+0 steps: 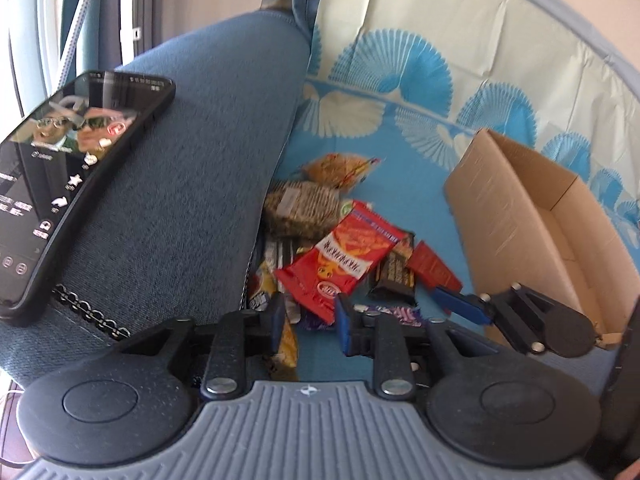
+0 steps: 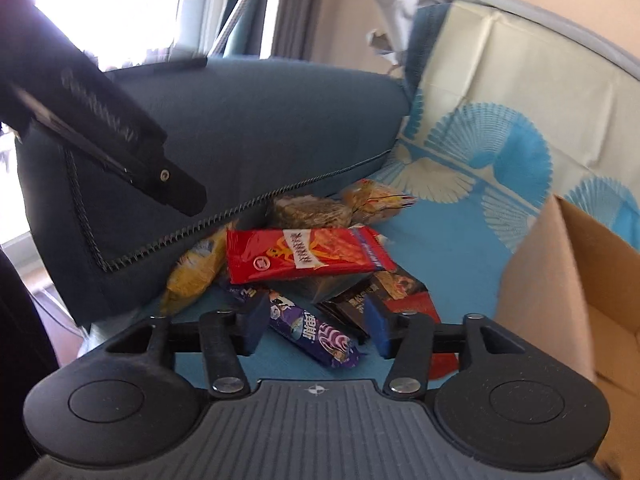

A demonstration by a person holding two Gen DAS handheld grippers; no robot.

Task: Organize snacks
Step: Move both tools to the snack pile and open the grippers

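Nearest to us, our left gripper (image 1: 310, 326) hangs over the near edge of the snack heap with its blue pads parted and nothing pinched between them; a yellow crinkled wrapper (image 1: 289, 340) only shows through the gap from below. Our right gripper (image 2: 316, 326) is spread wider, and the purple glossy biscuit pack (image 2: 316, 334) lies on the cloth under the gap, not touched by either pad as far as we can tell. We judge both claws are held apart like this so either can drop onto a packet.

Just beyond lies the heap itself, on the blue patterned cloth (image 2: 448, 264) against the side of the blue-grey fabric sofa arm (image 2: 256, 120). On top sits a red foil snack bag (image 2: 304, 256), flat and shiny, partly covering dark chocolate-bar wrappers (image 2: 356, 300). Behind it are a brown seeded cracker pack (image 2: 308, 212) and a clear orange-tinted bag (image 2: 376, 198).

To the right stands an open brown cardboard box (image 2: 532, 292), near the heap, which we take to be where the snacks should go. No snack shows in the part of it we see.

Farther left, a black smartphone (image 1: 68, 184) rests on the sofa arm with its screen lit.
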